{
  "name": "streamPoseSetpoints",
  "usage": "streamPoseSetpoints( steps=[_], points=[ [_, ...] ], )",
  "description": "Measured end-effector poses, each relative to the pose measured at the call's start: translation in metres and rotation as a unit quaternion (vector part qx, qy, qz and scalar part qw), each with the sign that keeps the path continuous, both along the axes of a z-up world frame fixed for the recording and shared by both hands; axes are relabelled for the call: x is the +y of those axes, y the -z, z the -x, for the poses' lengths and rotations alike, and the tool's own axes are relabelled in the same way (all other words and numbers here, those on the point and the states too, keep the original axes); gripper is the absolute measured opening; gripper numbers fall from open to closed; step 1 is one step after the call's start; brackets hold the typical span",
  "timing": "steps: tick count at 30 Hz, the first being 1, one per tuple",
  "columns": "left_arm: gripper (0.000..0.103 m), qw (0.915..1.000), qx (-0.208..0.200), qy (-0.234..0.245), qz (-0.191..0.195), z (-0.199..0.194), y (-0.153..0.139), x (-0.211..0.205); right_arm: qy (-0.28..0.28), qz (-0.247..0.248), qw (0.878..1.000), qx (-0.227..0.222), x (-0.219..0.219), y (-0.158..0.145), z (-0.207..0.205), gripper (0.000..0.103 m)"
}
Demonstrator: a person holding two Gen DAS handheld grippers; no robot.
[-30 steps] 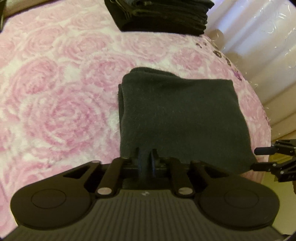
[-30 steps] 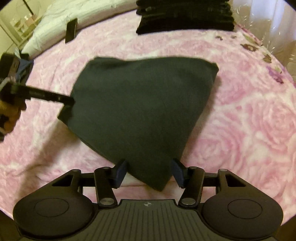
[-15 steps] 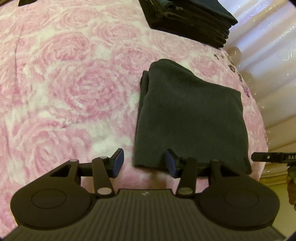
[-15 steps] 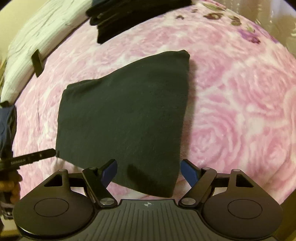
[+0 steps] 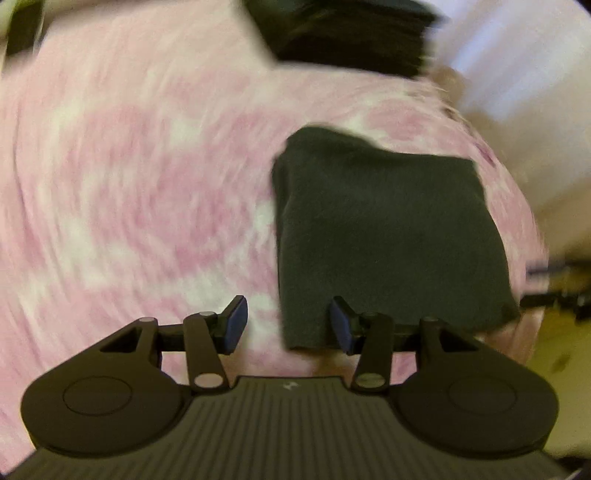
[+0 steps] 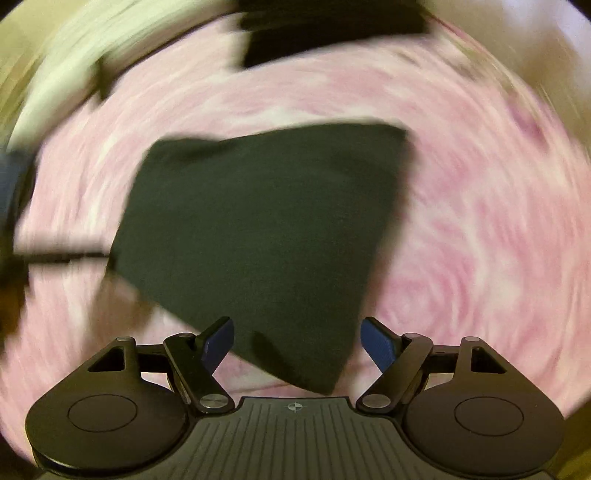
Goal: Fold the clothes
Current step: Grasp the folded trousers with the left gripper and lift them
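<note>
A dark grey folded cloth (image 5: 388, 236) lies flat on the pink rose-patterned bed cover (image 5: 129, 192). It also shows in the right wrist view (image 6: 266, 236). My left gripper (image 5: 288, 325) is open and empty, at the cloth's near left corner. My right gripper (image 6: 297, 345) is open and empty, with the cloth's near corner between its fingers. The right gripper's fingers show at the right edge of the left wrist view (image 5: 554, 284). Both views are blurred by motion.
A stack of folded dark clothes (image 5: 351, 33) sits at the far side of the bed, also in the right wrist view (image 6: 332, 33). A pale curtain (image 5: 517, 66) hangs beyond the bed's right edge. A white pillow (image 6: 74, 85) lies far left.
One second ago my left gripper was shut on the cloth's near edge; it has opened and drawn back. The right gripper stays open and has swung round. The cloth lies released.
</note>
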State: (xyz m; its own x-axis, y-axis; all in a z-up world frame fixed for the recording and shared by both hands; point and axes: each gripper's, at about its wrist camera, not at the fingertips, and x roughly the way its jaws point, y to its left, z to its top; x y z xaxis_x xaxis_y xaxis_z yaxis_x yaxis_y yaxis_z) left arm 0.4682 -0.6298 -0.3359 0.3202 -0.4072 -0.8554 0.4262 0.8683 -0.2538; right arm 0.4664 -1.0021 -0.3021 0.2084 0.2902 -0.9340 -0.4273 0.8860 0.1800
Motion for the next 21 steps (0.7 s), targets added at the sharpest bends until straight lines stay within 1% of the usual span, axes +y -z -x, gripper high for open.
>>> streamPoseSetpoints(
  steps=[2,3,5,7,8,10,13,16,17,18,19,20,21],
  points=[
    [0.046,0.9964,-0.052,0.062,-0.027,0.016,-0.010,-0.005,-0.089,0.016,0.995,-0.031,0.026,-0.003,0.010,0.078],
    [0.048,0.9917,-0.075,0.096,-0.043,0.024,-0.014,-0.009,-0.127,0.022,0.991,-0.041,0.039,-0.002,0.015,0.078],
    [0.050,0.9761,-0.115,0.164,-0.083,0.041,-0.014,-0.019,-0.201,0.029,0.977,-0.058,0.064,0.005,0.026,0.078],
    [0.052,0.9577,-0.148,0.219,-0.113,0.057,-0.009,-0.028,-0.261,0.032,0.962,-0.071,0.085,0.014,0.037,0.078],
    [0.054,0.9473,-0.164,0.245,-0.126,0.064,-0.006,-0.032,-0.282,0.032,0.956,-0.076,0.093,0.020,0.040,0.078],
    [0.062,0.9258,-0.197,0.286,-0.149,0.079,0.003,-0.041,-0.306,0.047,0.947,-0.089,0.103,0.035,0.042,0.078],
    [0.065,0.8904,-0.247,0.334,-0.185,0.096,0.020,-0.054,-0.336,0.072,0.933,-0.111,0.117,0.057,0.044,0.078],
    [0.065,0.8570,-0.283,0.371,-0.218,0.105,0.041,-0.065,-0.371,0.115,0.910,-0.147,0.125,0.073,0.044,0.078],
    [0.065,0.8482,-0.293,0.380,-0.225,0.106,0.046,-0.067,-0.383,0.129,0.901,-0.159,0.126,0.077,0.045,0.075],
    [0.065,0.8384,-0.303,0.389,-0.232,0.108,0.052,-0.069,-0.386,0.138,0.897,-0.167,0.126,0.079,0.044,0.069],
    [0.066,0.8272,-0.315,0.398,-0.241,0.110,0.057,-0.071,-0.385,0.144,0.895,-0.173,0.125,0.079,0.041,0.056],
    [0.066,0.8156,-0.326,0.407,-0.250,0.111,0.062,-0.073,-0.379,0.140,0.899,-0.168,0.123,0.076,0.036,0.049],
    [0.067,0.8030,-0.339,0.416,-0.259,0.113,0.068,-0.075,-0.370,0.132,0.906,-0.158,0.121,0.070,0.029,0.046]
  ],
)
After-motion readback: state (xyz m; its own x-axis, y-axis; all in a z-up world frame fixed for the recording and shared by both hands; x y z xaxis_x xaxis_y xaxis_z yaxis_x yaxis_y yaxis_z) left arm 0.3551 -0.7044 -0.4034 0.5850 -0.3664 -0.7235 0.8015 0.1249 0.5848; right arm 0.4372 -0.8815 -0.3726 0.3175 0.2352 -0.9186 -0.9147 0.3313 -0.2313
